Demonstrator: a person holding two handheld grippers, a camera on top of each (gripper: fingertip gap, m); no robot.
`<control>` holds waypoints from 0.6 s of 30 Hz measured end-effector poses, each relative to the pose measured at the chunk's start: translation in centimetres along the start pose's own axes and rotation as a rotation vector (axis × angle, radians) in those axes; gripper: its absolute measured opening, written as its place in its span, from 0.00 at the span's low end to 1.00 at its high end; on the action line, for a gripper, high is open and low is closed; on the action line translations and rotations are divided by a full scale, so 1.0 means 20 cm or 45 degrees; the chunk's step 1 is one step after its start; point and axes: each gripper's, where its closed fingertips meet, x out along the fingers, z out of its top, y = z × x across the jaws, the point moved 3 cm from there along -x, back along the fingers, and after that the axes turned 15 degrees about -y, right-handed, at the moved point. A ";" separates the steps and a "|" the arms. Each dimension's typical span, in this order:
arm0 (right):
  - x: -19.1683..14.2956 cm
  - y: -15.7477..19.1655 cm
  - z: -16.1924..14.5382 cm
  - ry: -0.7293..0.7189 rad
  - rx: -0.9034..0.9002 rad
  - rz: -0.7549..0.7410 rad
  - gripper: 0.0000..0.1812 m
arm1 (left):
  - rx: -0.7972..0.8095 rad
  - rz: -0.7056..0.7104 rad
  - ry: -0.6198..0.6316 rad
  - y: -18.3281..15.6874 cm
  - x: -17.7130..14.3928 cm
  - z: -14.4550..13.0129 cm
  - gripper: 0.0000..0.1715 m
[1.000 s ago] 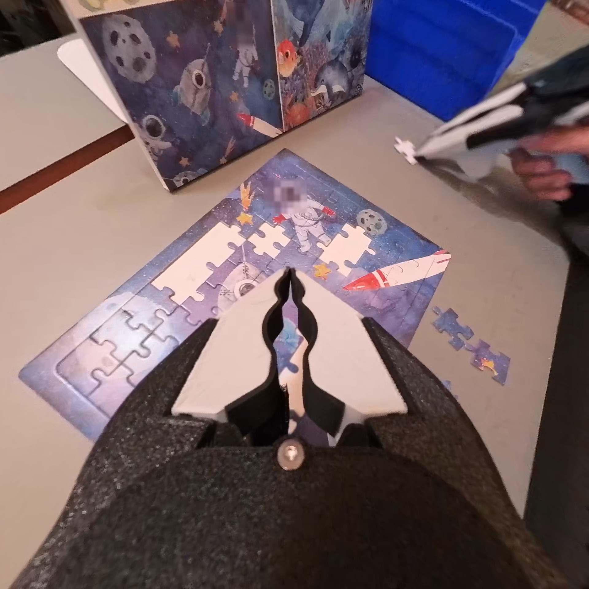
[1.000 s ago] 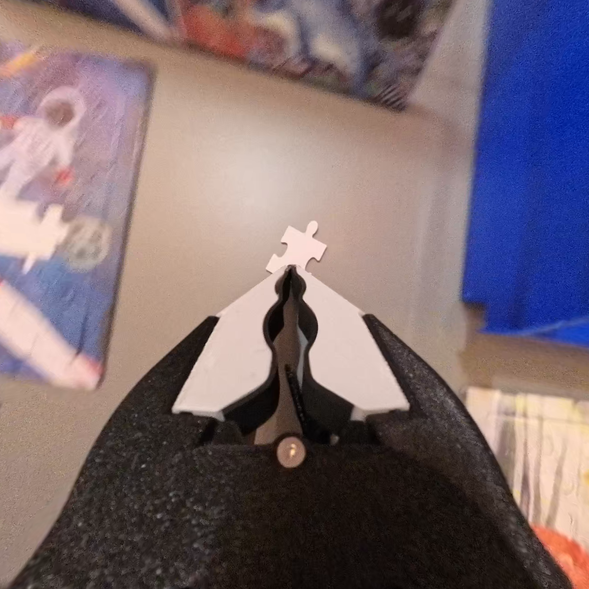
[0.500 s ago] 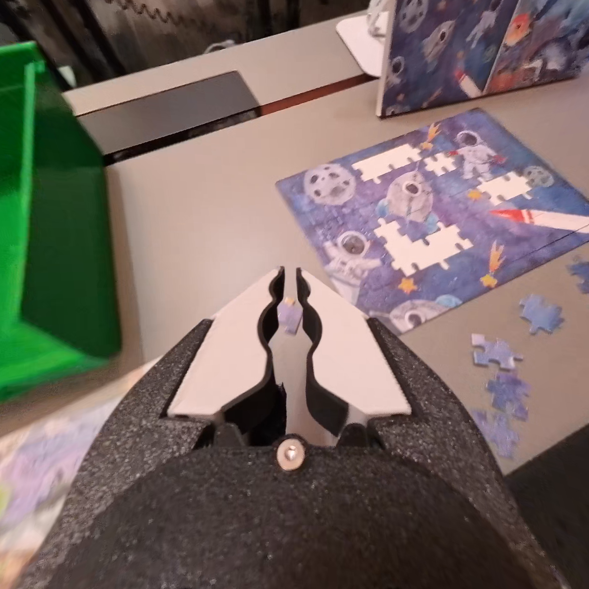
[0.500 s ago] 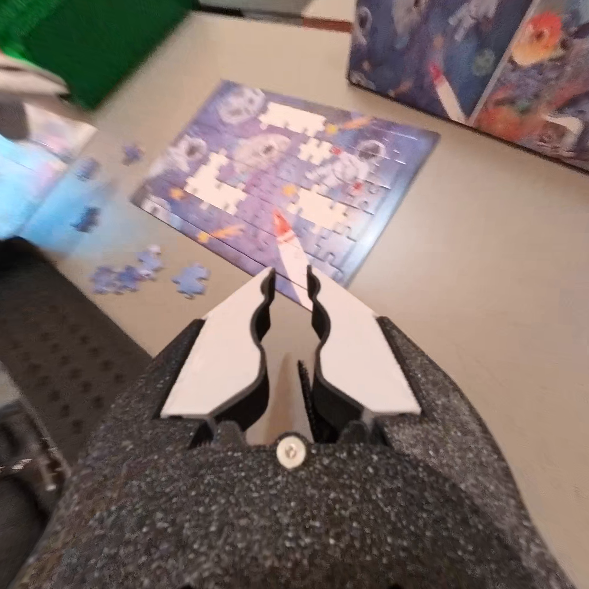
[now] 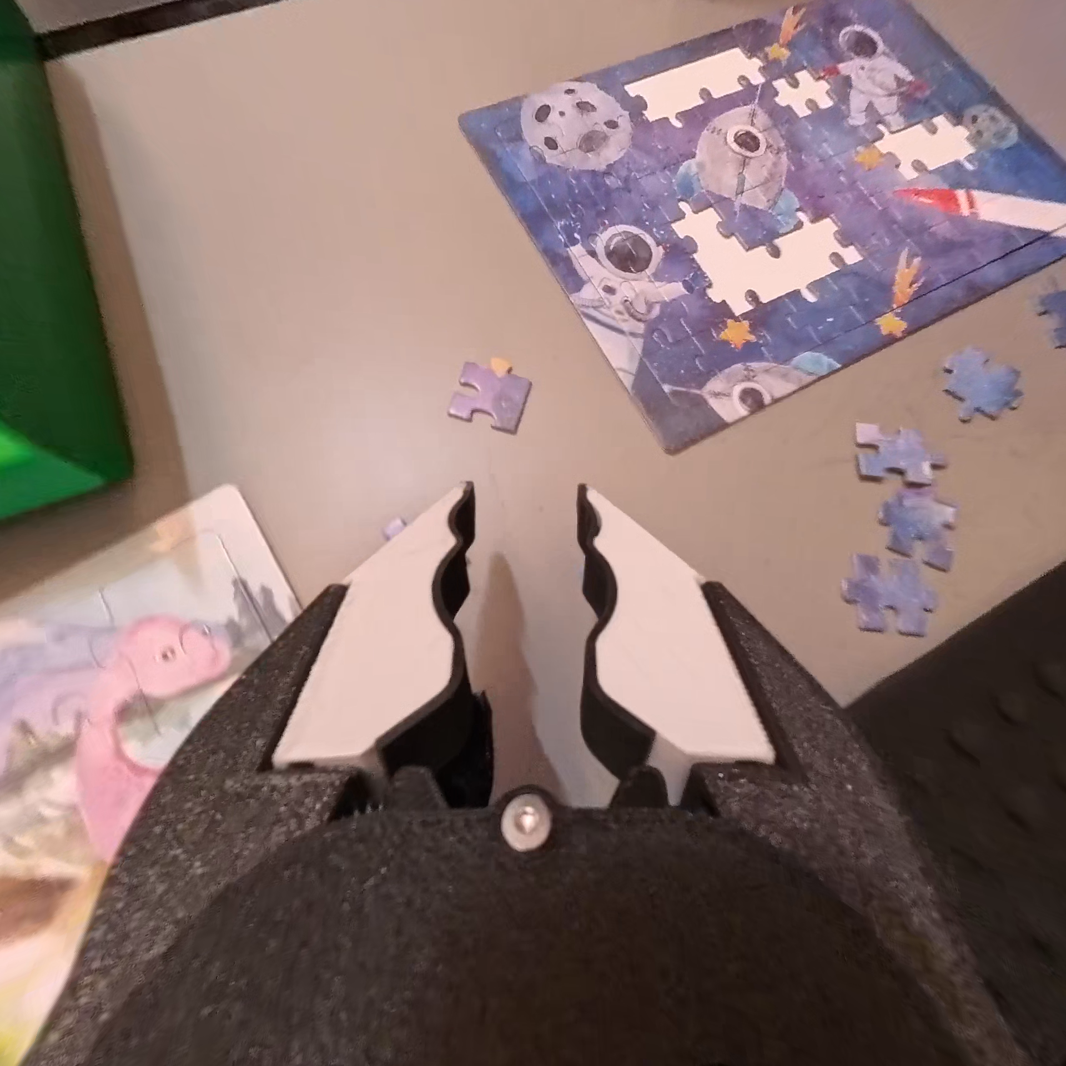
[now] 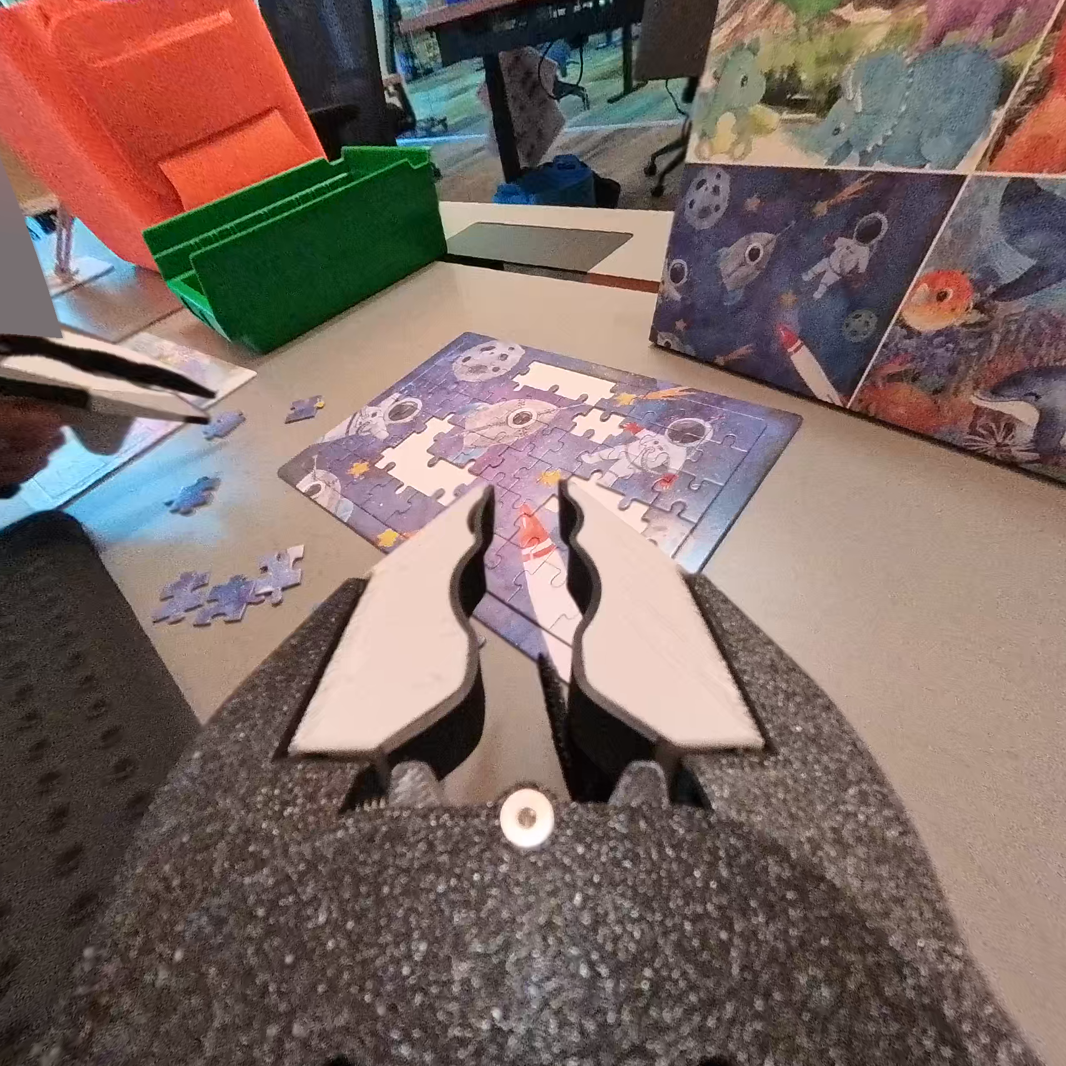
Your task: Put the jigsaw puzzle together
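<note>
The space jigsaw puzzle (image 5: 750,202) lies flat on the grey table (image 5: 288,231) with several white gaps in it; it also shows in the right wrist view (image 6: 548,438). My left gripper (image 5: 525,496) is open and empty, left of the puzzle. A purple loose piece (image 5: 490,395) lies just ahead of it, and a small piece (image 5: 395,526) peeks out beside its left finger. My right gripper (image 6: 526,490) is open and empty above the puzzle's near edge, over the rocket. The left gripper (image 6: 205,404) shows at the far left of the right wrist view, over a loose piece (image 6: 222,424).
Several loose blue pieces (image 5: 897,455) lie near the puzzle's front corner, also in the right wrist view (image 6: 231,588). A green bin (image 6: 306,254) and an orange bin (image 6: 115,115) stand at back left. The puzzle box (image 6: 865,288) stands at back right. A dinosaur picture board (image 5: 115,663) lies left. Across from one pair of fingers to the other is roughly 35 cm. The purple loose piece (image 5: 490,395) lies around 6 cm away from my left fingertips. Look for it in the right wrist view (image 6: 303,407) too. Left tips and right tips are each some 20 cm from the space jigsaw puzzle (image 5: 750,202). Seen from the right wrist view (image 6: 468,438) as well.
My left gripper swung from over the puzzle to its left side and opened wide. My right gripper let go of the white piece, opened and moved over the puzzle's near edge.
</note>
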 end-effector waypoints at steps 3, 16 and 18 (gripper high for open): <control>-0.05 -0.06 0.01 -0.022 0.017 -0.044 0.12 | 0.071 -0.124 0.060 0.04 0.15 0.05 0.22; -0.08 -0.13 0.01 -0.030 0.118 -0.043 0.12 | 0.177 -0.225 0.204 0.12 0.31 -0.01 0.21; -0.07 -0.13 0.00 -0.024 0.126 -0.046 0.12 | 0.214 -0.179 0.186 0.09 0.30 -0.01 0.18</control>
